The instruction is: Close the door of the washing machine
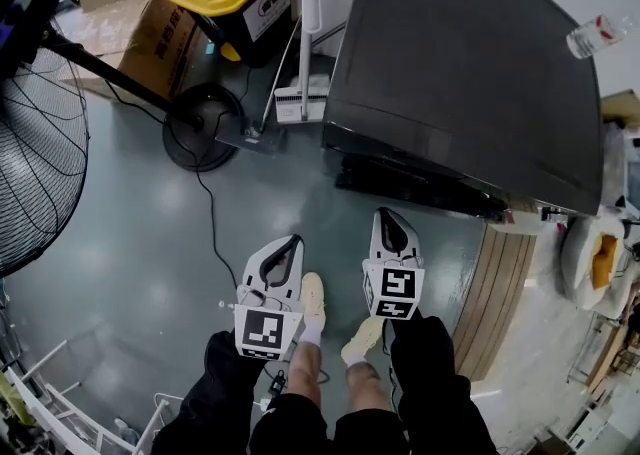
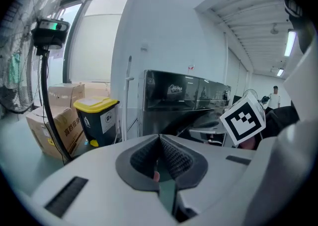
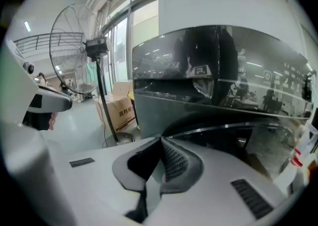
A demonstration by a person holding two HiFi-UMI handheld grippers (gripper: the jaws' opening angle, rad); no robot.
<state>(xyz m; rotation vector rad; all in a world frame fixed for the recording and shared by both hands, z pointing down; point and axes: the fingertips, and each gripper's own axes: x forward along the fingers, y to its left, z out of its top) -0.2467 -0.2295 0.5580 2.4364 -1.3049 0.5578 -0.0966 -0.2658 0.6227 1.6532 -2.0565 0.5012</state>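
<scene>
From above, in the head view, my left claw (image 1: 292, 243) and right claw (image 1: 386, 217) hang over the grey-green floor (image 1: 130, 233), short of the black washing machine (image 1: 460, 63). Its door (image 1: 415, 181) seems to jut from the front, so I judge the closing not yet begun. Along the left gripper view that claw is pressed together on nothing, with a yellow-lidded bin (image 2: 97, 118) and cardboard boxes (image 2: 52, 125) beside the machine. Along the right gripper view the other is likewise pressed together and empty, facing the glossy front, with a floor fan (image 3: 82, 51) off to one side.
</scene>
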